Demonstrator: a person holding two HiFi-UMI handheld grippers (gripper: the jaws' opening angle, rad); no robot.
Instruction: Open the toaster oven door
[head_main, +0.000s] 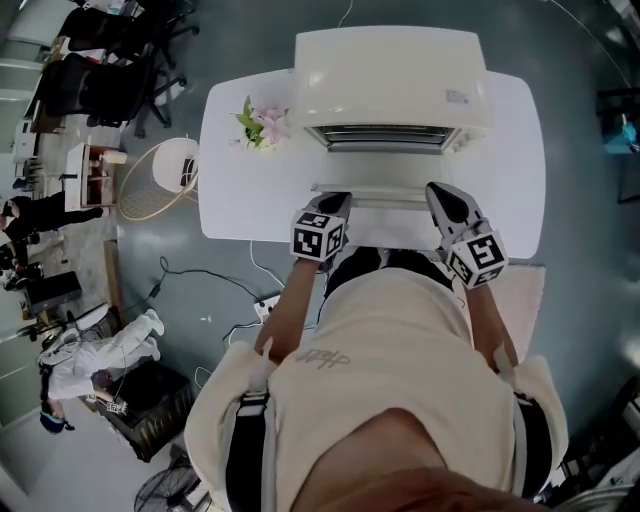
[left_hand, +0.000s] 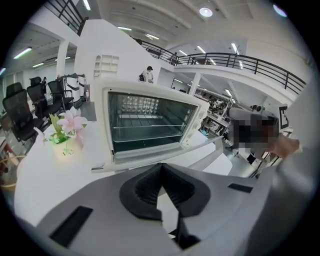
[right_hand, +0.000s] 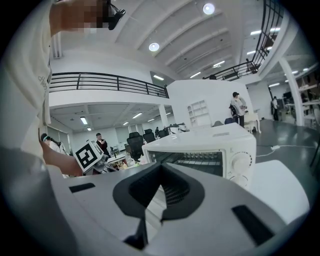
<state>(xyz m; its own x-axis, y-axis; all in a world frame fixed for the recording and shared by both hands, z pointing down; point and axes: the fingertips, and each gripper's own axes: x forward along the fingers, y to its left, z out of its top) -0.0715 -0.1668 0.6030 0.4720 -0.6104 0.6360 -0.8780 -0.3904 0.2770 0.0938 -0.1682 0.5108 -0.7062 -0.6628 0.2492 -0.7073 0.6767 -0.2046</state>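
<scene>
Item 1, toaster oven (head_main: 390, 80): white, set at the far middle of a white table (head_main: 240, 190), its mouth towards the person. Its door (head_main: 380, 192) lies dropped flat towards the person, so the task looks done. Contents: 1 wire rack (left_hand: 145, 127) across the cavity and nothing on it that I can see. Item 2, left gripper (head_main: 335, 203): jaws closed tip to tip with nothing between them, poised at the door's near left edge; whether it touches the door I cannot tell. Item 3, right gripper (head_main: 440, 195): likewise closed and empty, at the near right edge. The pair flank the lowered door, which suggests the place from which it would be steadied or let go. Item 4, small pink flower arrangement (head_main: 262, 125): on the table left of the oven, clear of the door's swing.
</scene>
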